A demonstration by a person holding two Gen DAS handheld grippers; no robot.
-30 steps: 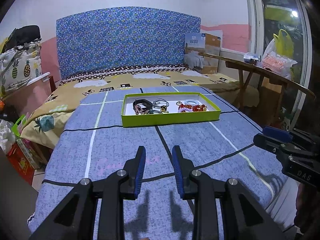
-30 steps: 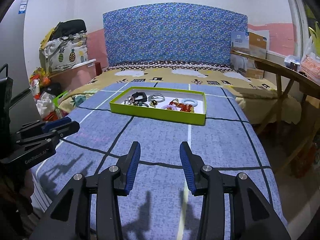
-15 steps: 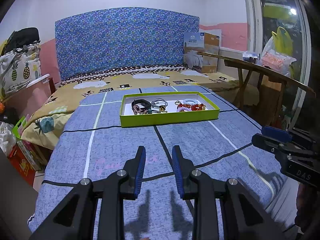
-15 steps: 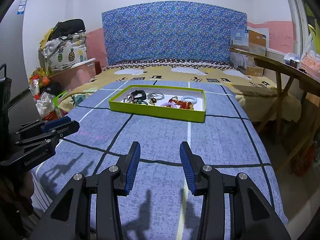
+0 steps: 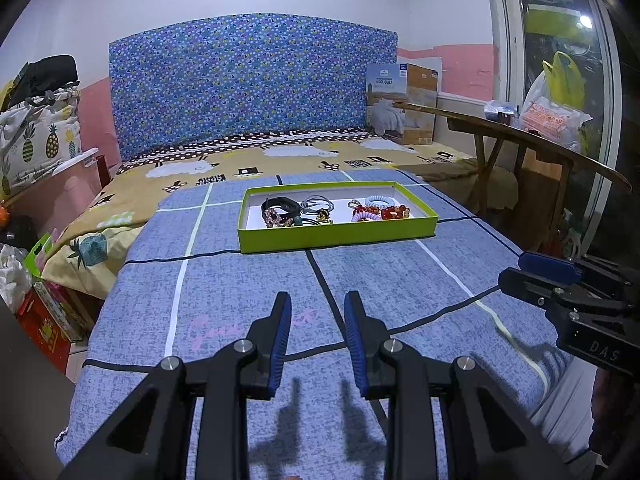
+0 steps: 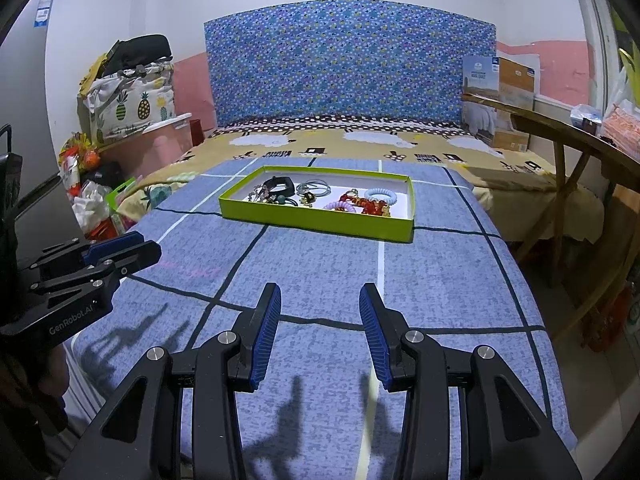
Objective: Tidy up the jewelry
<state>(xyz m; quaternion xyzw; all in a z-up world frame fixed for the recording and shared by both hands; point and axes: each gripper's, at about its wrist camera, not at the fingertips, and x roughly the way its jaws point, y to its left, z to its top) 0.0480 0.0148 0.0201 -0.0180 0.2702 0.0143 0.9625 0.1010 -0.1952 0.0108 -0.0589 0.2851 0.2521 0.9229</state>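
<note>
A shallow lime-green tray (image 5: 336,236) (image 6: 316,222) lies on the blue bedspread ahead of both grippers. Inside it sit a black band (image 5: 282,206) (image 6: 278,185), grey hair ties (image 5: 316,202) (image 6: 314,189), a pale blue coil ring (image 5: 378,201) (image 6: 382,196), red beads (image 5: 394,213) (image 6: 370,205) and a lilac coil (image 5: 366,216) (image 6: 340,206). My left gripper (image 5: 316,306) (image 6: 138,246) hovers open over the near bedspread, nothing between its blue pads. My right gripper (image 6: 320,298) (image 5: 516,268) is open too, well short of the tray.
The bed's blue patterned headboard (image 5: 252,80) stands behind a yellow sheet. A wooden folding table (image 5: 520,136) with bags stands to the right of the bed. Bags and a pineapple-print bundle (image 6: 128,104) crowd the floor on the left. The bedspread's near edge (image 6: 552,400) drops off on the right.
</note>
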